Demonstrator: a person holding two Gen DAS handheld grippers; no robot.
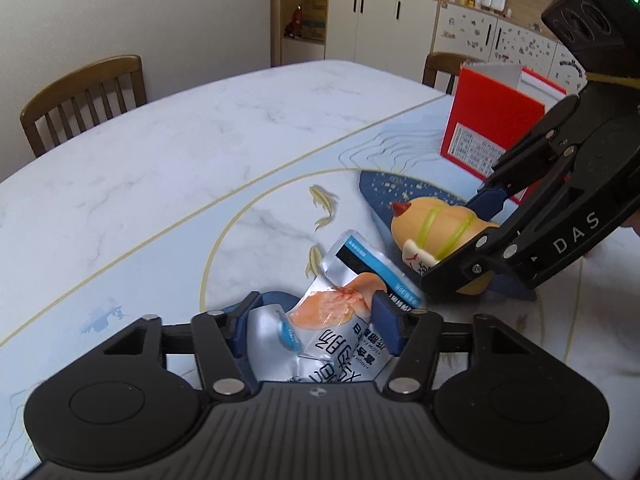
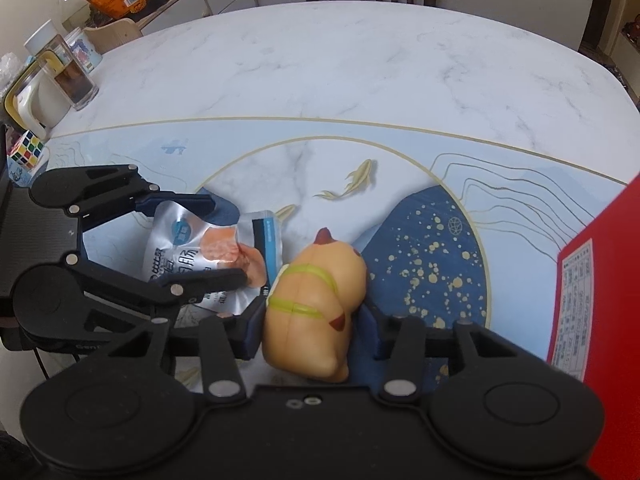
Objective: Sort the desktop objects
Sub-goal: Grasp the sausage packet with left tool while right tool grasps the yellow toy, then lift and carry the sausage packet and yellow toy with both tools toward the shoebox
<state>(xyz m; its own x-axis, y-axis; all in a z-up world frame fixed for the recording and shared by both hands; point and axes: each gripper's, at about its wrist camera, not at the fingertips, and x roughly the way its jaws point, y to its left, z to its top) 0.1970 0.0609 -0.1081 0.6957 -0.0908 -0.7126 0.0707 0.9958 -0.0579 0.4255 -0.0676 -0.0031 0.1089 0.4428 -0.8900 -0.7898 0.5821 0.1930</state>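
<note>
A crumpled silver snack packet (image 1: 352,268) with an orange picture lies on the blue-and-white table mat (image 1: 280,208). My left gripper (image 1: 316,312) is shut on it, both blue pads pressing its creased sides. The right wrist view shows the same packet (image 2: 184,240) inside the left gripper (image 2: 224,240). Just to its right lies a tan squishy toy (image 2: 320,280) with yellow-green bands and a red tip. My right gripper (image 2: 312,320) is shut on the toy, one pad on each flank. From the left wrist view the toy (image 1: 432,224) sits in the right gripper (image 1: 464,240).
A red box (image 1: 492,116) stands upright behind the toy, at the right edge in the right wrist view (image 2: 600,280). A Rubik's cube (image 2: 26,152), clear jars (image 2: 68,76) and a white mug sit at the table's left. Wooden chairs (image 1: 80,96) line the far side.
</note>
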